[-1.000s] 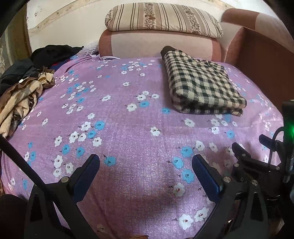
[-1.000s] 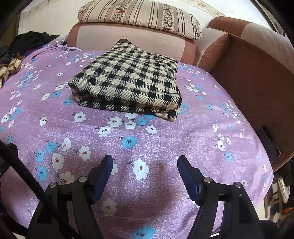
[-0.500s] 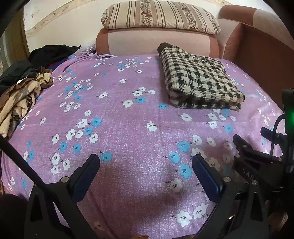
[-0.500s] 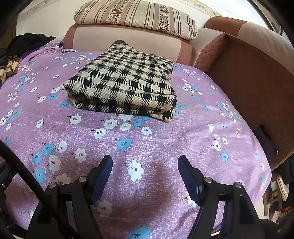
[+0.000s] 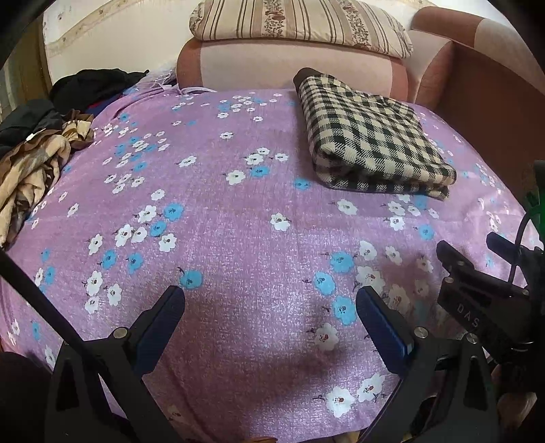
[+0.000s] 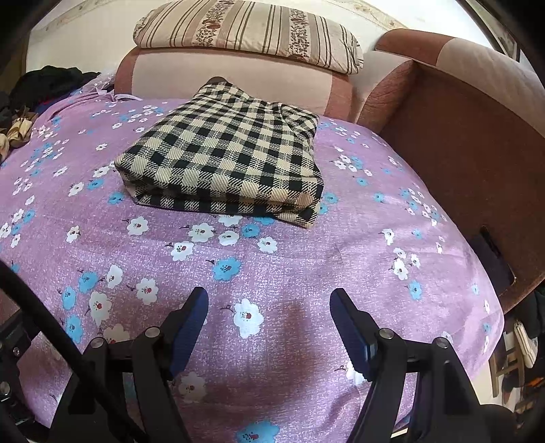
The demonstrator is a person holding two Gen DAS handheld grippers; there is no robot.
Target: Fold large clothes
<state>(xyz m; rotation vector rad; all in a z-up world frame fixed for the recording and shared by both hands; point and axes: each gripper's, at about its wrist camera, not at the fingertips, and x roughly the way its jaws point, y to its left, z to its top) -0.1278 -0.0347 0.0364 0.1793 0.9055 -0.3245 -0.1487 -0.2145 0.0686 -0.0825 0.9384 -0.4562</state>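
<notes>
A folded black-and-cream checked garment (image 5: 371,139) lies flat on the purple flowered bedsheet (image 5: 221,204) at the far right; it also shows in the right wrist view (image 6: 228,160) at the centre. My left gripper (image 5: 269,306) is open and empty, over the near part of the sheet, well short of the garment. My right gripper (image 6: 269,310) is open and empty, over the sheet in front of the garment's near folded edge. Part of the right gripper's body shows at the right edge of the left wrist view (image 5: 483,303).
A heap of unfolded brown, tan and black clothes (image 5: 37,150) lies at the sheet's left edge. A striped pillow (image 5: 299,25) rests on the pink sofa back (image 5: 289,70). A brown armrest (image 6: 470,136) bounds the right side.
Both grippers have drawn back and tilted slightly, so the folded garment sits a little farther up in both views. Both stay open and empty. The garment has not moved.
</notes>
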